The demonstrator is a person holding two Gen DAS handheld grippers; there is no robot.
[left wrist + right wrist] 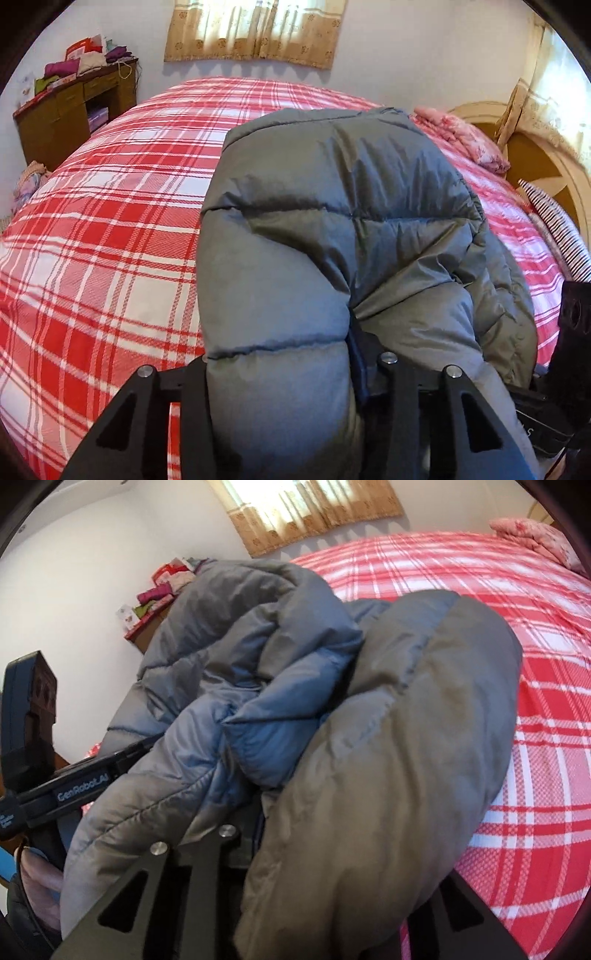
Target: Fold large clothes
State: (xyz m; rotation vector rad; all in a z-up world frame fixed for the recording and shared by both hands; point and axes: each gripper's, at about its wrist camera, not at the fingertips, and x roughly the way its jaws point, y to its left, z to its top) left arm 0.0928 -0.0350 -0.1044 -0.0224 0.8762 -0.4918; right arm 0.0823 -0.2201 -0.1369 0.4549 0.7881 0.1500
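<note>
Left wrist view — both tools, left (280,369) and right (295,849), grip the jacket (332,221) above the bed (110,221); next I'd lay it flat.

The grey puffer jacket (332,236) hides both grippers' fingertips, and the right wrist view is blurred

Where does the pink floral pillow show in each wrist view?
Left wrist: pink floral pillow at upper right, on the plaid bed's far edge, right of the grey puffer jacket.
Right wrist: top right corner.
Shared landmark: beige curtain.
</note>
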